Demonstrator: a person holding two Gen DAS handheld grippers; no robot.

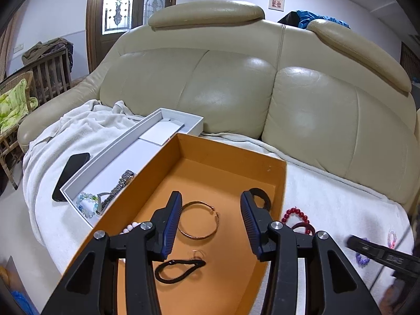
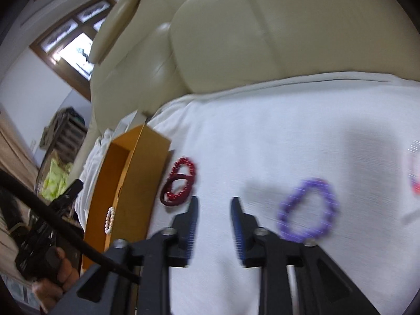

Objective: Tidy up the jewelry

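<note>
My left gripper (image 1: 210,195) hangs open over the orange box (image 1: 281,183). On the box floor lie a thin metal bangle (image 1: 195,237), a black hair tie (image 1: 199,263) and a white pearl bracelet (image 1: 131,227). No pad touches any of them. My right gripper (image 2: 214,200) stands open above the white blanket, with nothing between its fingers. A red bead bracelet (image 2: 183,176) on a dark red hair tie (image 2: 170,199) lies to its left beside the box (image 2: 147,178). To its right is a purple bead bracelet (image 2: 284,218), blurred.
A white tray (image 1: 105,162) left of the box holds a blue-green bead bracelet (image 1: 86,204) and a metal watch band (image 1: 118,189). A black phone (image 1: 71,176) lies beside it. A pink bracelet (image 2: 413,181) is at the far right. The cream sofa back (image 1: 236,92) rises behind.
</note>
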